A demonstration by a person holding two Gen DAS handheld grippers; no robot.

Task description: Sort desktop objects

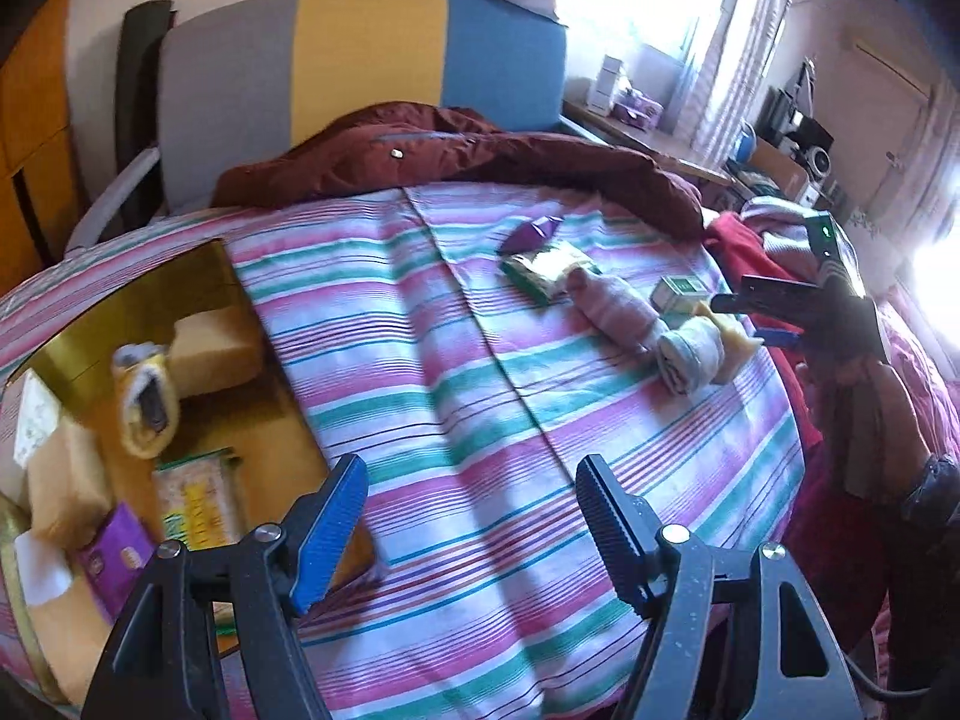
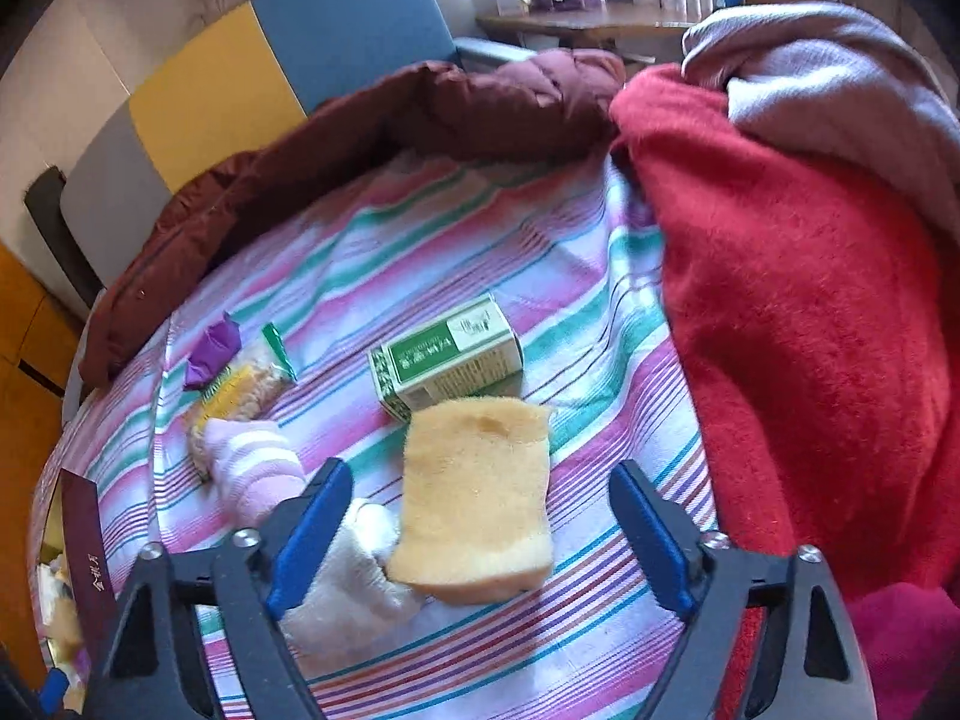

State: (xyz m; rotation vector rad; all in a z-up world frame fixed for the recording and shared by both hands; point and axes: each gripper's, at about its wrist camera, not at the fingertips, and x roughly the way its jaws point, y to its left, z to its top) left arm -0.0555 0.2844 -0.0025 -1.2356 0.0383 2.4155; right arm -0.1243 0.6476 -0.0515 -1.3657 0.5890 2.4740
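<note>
My right gripper point(image 2: 480, 525) is open, its jaws either side of a yellow sponge point(image 2: 477, 498) lying on the striped bedsheet. A green box point(image 2: 447, 357) sits just beyond it. A white rolled sock point(image 2: 351, 588) and a pink striped sock point(image 2: 255, 468) lie to its left, then a snack packet point(image 2: 240, 390) and a purple wrapper point(image 2: 210, 348). My left gripper point(image 1: 474, 516) is open and empty above the sheet, beside a gold box point(image 1: 120, 300) that holds a sponge point(image 1: 213, 348), a yellow sock point(image 1: 147, 402) and snack packets point(image 1: 195, 501). The right gripper shows in the left wrist view point(image 1: 762, 312).
A dark red jacket point(image 2: 360, 138) lies along the far edge of the bed. A red blanket point(image 2: 810, 330) and a lilac cloth point(image 2: 840, 78) are piled at the right. A grey, yellow and blue chair back point(image 1: 360, 66) stands behind. A desk with small items point(image 2: 576, 18) is farther back.
</note>
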